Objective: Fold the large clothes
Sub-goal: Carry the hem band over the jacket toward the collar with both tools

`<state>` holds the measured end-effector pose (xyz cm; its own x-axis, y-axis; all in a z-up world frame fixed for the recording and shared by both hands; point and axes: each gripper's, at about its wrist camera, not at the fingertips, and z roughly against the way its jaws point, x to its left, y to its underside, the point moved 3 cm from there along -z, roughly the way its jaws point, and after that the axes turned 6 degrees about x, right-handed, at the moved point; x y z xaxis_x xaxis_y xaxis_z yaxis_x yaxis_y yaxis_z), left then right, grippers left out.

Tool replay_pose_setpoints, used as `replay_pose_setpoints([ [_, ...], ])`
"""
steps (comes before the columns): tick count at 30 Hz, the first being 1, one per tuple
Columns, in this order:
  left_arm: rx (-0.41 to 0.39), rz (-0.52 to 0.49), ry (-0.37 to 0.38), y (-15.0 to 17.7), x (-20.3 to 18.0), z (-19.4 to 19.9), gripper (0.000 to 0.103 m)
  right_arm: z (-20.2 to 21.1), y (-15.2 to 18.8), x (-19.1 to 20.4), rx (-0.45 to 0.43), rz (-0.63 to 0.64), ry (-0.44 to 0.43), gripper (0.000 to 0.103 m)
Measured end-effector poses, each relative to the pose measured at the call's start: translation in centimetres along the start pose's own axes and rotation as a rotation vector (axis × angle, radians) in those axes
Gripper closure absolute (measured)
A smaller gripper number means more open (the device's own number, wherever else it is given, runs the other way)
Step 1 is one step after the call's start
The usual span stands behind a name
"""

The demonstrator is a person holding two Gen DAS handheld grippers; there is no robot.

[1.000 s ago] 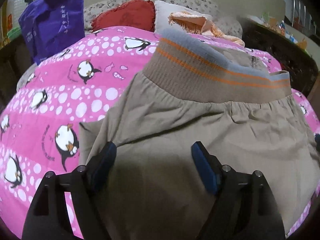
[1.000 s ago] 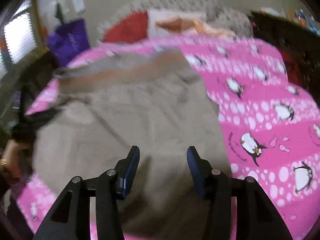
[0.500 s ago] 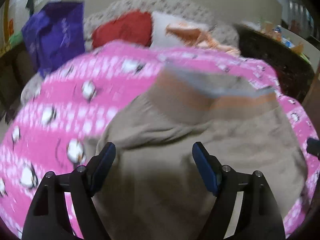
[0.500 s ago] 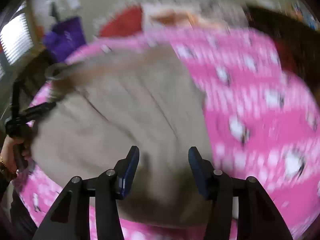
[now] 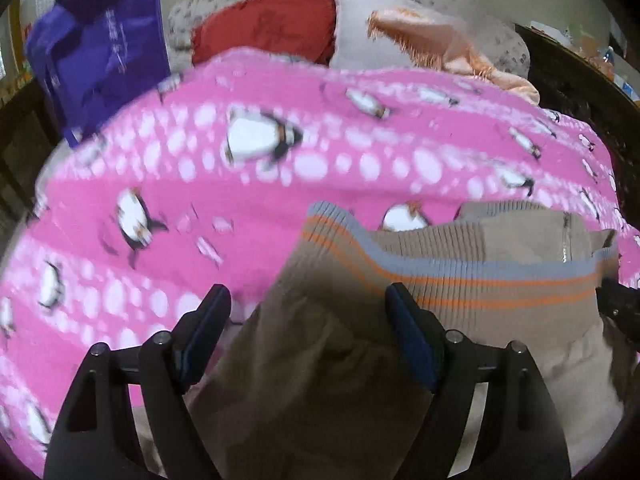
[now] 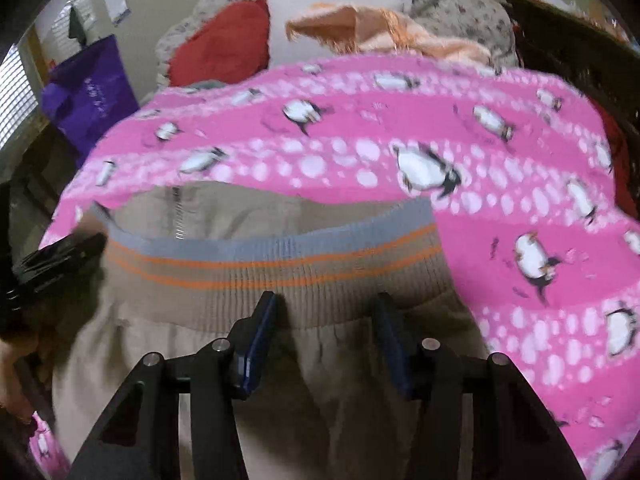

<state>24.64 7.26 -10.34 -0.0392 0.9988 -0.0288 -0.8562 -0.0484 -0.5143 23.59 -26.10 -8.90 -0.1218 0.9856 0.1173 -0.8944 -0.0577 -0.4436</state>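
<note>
A tan garment (image 5: 328, 380) with a ribbed band (image 5: 460, 276) striped grey and orange lies flat on a pink penguin blanket (image 5: 160, 184). My left gripper (image 5: 306, 292) hovers over the band's left corner. Its jaws are opening, and cloth lies under them, unpinched. In the right wrist view the same band (image 6: 280, 268) runs across just ahead of my right gripper (image 6: 326, 300). That gripper stands open near the band's right end, its pads not pressing the cloth. Each view catches the other gripper at the garment's far side: the right gripper (image 5: 620, 304) and the left gripper (image 6: 60, 256).
At the head of the bed lie a red pillow (image 5: 272, 20), a white pillow (image 6: 320, 12) and a peach fringed cloth (image 5: 436, 44). A purple bag (image 5: 100, 52) hangs at the back left. Dark furniture (image 5: 580, 92) borders the bed's right side. A hand (image 6: 12, 360) shows at the left edge.
Both grippers have travelled forward from over the garment's body to its ribbed band, which now sits at their fingertips. In the left wrist view the garment has shifted to the right.
</note>
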Motion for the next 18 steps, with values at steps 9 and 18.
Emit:
replay_pose_setpoints([
  [9, -0.007, 0.088, 0.058, 0.5, 1.4, -1.0, 0.005, -1.2, 0.6, 0.3, -0.095, 0.036, 0.008, 0.042],
  [18, 0.022, 0.074, 0.027, -0.1, 1.1, -2.1, 0.000, -1.8, 0.3, 0.2, -0.095, 0.031, -0.013, 0.039],
])
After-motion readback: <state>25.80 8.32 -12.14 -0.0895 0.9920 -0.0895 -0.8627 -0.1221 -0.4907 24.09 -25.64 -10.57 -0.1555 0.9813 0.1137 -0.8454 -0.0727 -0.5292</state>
